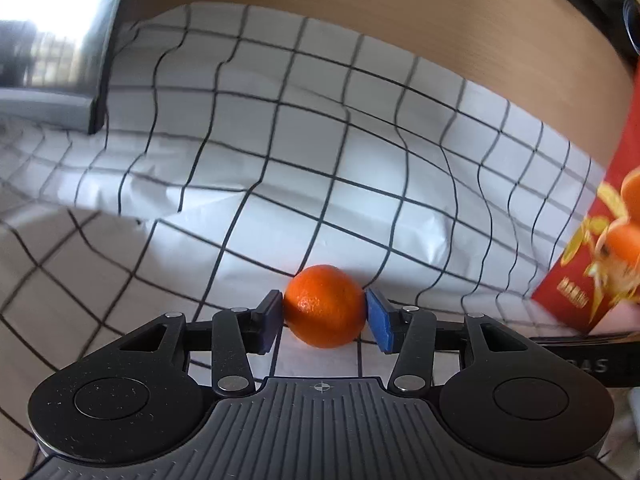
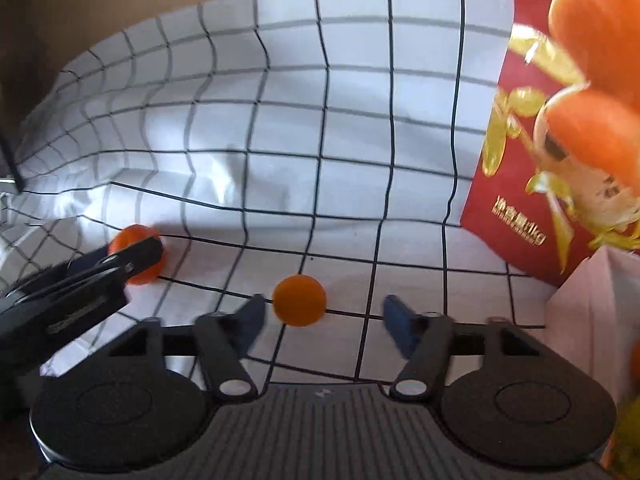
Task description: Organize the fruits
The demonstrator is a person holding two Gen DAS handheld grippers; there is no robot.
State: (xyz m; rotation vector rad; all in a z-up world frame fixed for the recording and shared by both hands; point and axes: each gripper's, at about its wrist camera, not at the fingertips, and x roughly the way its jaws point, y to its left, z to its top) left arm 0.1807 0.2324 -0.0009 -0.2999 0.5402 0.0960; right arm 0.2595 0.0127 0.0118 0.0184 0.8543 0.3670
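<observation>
left jaws (image 1: 325, 316) bracket a tangerine (image 1: 325, 306) on the checked cloth (image 1: 280, 140), pads at both its sides, pressing or not I cannot tell | right jaws (image 2: 324, 320) spread, second tangerine (image 2: 299, 300) just ahead between the tips, apart from both | red fruit box (image 2: 516, 184) stands to the right

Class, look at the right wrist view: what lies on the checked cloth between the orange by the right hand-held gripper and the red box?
Nothing: in the right wrist view only bare checked cloth separates that orange from the red box.
</observation>
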